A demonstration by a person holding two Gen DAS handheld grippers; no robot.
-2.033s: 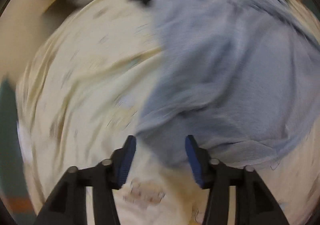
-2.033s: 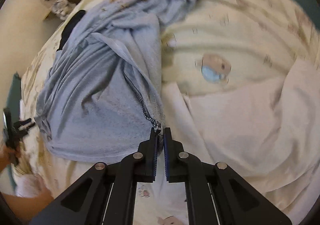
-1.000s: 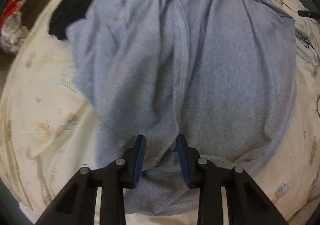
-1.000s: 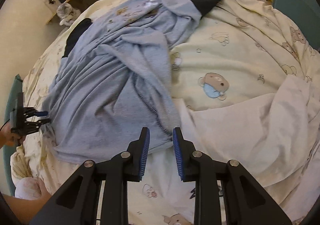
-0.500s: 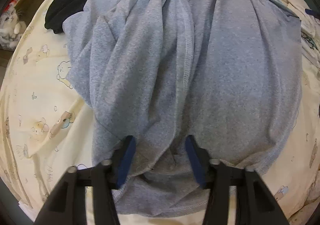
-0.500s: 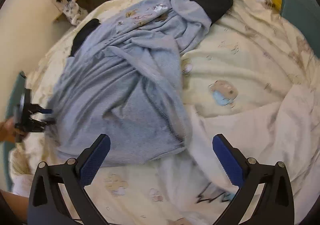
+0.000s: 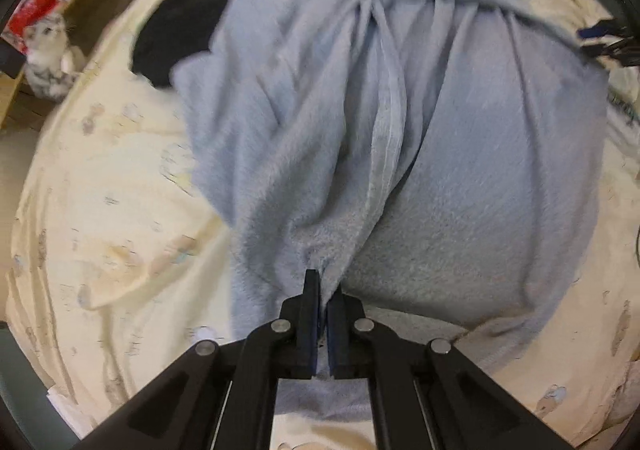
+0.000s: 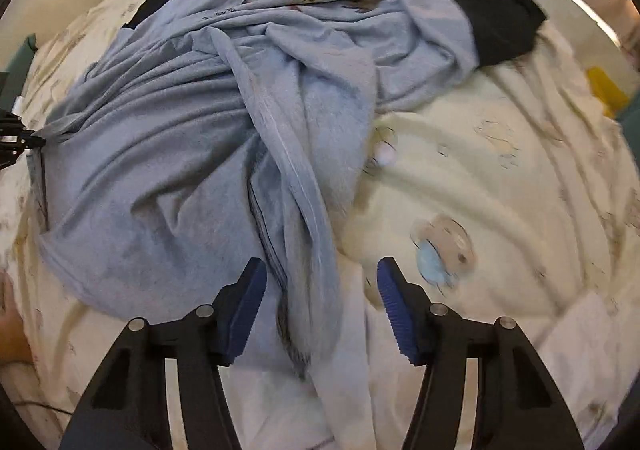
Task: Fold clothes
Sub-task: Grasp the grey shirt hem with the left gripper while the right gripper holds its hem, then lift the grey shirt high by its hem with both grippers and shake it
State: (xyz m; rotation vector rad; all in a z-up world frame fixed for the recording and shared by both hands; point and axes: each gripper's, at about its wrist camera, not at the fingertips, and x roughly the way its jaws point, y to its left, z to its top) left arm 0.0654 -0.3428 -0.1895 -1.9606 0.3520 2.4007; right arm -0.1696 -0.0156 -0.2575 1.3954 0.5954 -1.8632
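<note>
A light grey sweatshirt with black cuffs lies crumpled on a cream bear-print bed cover. My left gripper is shut on a pinch of the sweatshirt's lower hem. In the right wrist view the same grey sweatshirt spreads across the left half, with a twisted fold running down between my fingers. My right gripper is open above that fold, holding nothing. The left gripper shows small at the left edge, on the garment's corner.
Black cuffs lie at the garment's far ends. A cream bed cover with a bear print fills the right side. A white sheet is bunched at lower right. A grey-and-white cat sits by a wooden desk, far left.
My left gripper closed on the sweatshirt hem it was straddling. My right gripper let go of the garment's edge, opened wide, then narrowed somewhat and moved over the twisted fold.
</note>
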